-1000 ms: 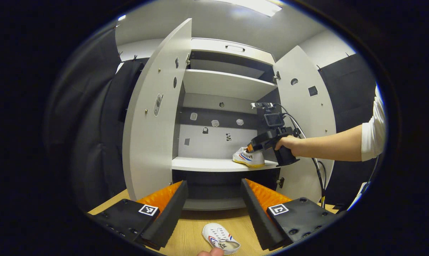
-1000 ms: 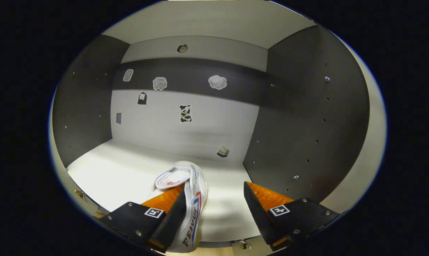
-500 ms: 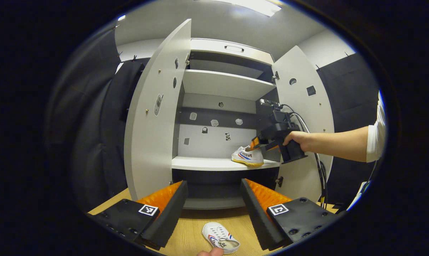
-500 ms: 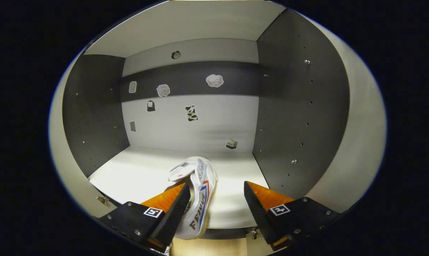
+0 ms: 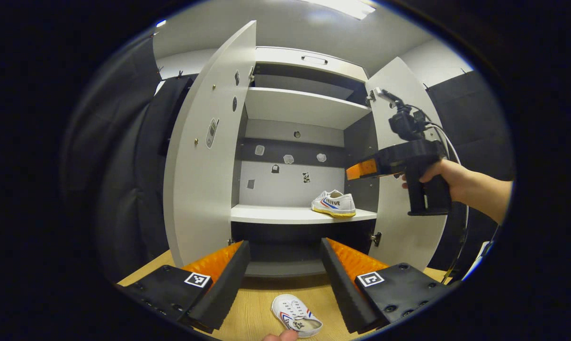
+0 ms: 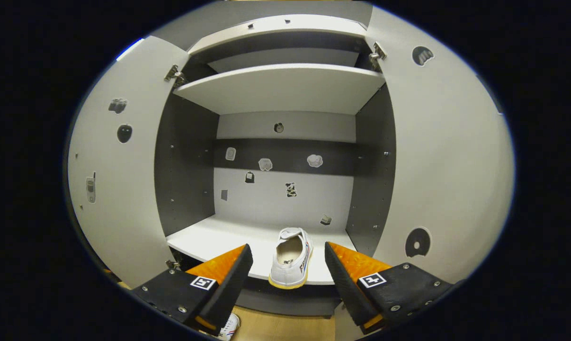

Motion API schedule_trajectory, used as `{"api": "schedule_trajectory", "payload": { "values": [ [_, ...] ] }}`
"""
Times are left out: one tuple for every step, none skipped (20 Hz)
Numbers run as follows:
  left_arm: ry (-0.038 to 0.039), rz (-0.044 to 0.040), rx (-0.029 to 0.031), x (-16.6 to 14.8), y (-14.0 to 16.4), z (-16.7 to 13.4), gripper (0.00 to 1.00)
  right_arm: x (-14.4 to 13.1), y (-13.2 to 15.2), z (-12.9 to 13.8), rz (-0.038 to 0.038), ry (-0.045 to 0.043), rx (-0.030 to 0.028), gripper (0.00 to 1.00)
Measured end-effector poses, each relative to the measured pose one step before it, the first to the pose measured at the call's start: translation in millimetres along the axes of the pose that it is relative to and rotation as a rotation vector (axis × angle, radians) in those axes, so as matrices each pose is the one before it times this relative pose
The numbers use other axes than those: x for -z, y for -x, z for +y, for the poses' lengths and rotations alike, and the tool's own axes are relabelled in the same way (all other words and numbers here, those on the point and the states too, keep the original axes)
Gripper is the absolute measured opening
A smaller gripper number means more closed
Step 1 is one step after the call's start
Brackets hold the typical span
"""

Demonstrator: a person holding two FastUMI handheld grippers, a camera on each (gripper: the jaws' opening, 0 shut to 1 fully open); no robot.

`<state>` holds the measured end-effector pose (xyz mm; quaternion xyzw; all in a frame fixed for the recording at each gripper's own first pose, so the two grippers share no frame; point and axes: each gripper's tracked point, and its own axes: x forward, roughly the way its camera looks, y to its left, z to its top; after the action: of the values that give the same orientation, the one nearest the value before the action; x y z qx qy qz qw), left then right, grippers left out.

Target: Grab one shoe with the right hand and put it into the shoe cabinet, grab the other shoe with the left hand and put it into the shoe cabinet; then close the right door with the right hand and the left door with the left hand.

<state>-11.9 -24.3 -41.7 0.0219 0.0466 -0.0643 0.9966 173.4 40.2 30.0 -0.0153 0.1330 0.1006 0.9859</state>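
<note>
One white shoe (image 5: 334, 203) with red and blue stripes stands on the middle shelf (image 5: 276, 214) of the open shoe cabinet, toward its right side. In the right gripper view that shoe (image 6: 291, 258) shows heel-first near the shelf's front edge. My right gripper (image 6: 288, 247) is open and drawn back in front of the cabinet, apart from the shoe. A hand holds the right gripper (image 5: 359, 169) up beside the right door. The other white shoe (image 5: 296, 321) lies on the wooden surface, below my open left gripper (image 5: 284, 245), which holds nothing.
Both cabinet doors stand wide open: the left door (image 5: 205, 156) and the right door (image 5: 401, 227). An upper shelf (image 5: 299, 106) sits above the shoe. Stickers dot the back panel (image 6: 285, 189). Black curtain hangs on both sides.
My right gripper has let go of the shoe and backed out of the cabinet, rising to the right. The shoe now stands alone on the shelf. The left gripper has hardly moved.
</note>
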Motion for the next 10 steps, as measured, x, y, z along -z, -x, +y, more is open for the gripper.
{"api": "schedule_trajectory", "payload": {
  "values": [
    [-0.00205,0.00460,-0.00222,1.54,-1.61,0.05,0.96,2.95,15.09,1.93,-0.02043,0.00298,-0.00400,0.94],
    [-0.00096,0.00485,-0.00032,2.14,-1.61,0.06,0.96,3.49,13.76,0.86,-0.02257,0.00514,0.00458,0.94],
    [-0.00088,0.00433,0.00125,1.90,-1.37,-0.78,0.96,6.75,15.70,-1.56,-0.01821,0.00535,0.01408,0.94],
    [-0.00241,0.00711,-0.00010,1.97,-0.69,-1.43,0.96,5.88,11.31,-0.44,-0.01352,0.00408,0.00978,0.94],
    [-0.00329,0.00903,-0.00378,3.12,-1.57,0.38,0.96,8.81,11.62,0.84,-0.00414,0.00280,0.00441,0.93],
    [-0.00247,0.00914,-0.00281,2.37,-1.92,-0.62,0.96,10.54,12.32,-0.14,0.00325,-0.00919,0.01287,0.93],
    [-0.00192,0.00514,-0.00220,0.94,-2.17,-1.09,0.96,8.45,9.71,0.65,0.00172,-0.01863,0.00901,0.94],
    [-0.00018,0.00170,-0.00343,0.15,-2.53,-0.73,0.96,5.10,9.47,-0.41,-0.00708,-0.01469,0.01393,0.94],
    [-0.00301,0.00704,0.00676,2.92,-4.41,-1.56,0.96,0.94,7.36,-2.95,-0.02618,0.00058,0.01958,0.94],
    [-0.00542,0.02381,0.02106,6.45,-5.59,-3.90,0.96,-0.39,7.50,-3.65,-0.02901,0.01621,0.01819,0.94]
  ]
}}
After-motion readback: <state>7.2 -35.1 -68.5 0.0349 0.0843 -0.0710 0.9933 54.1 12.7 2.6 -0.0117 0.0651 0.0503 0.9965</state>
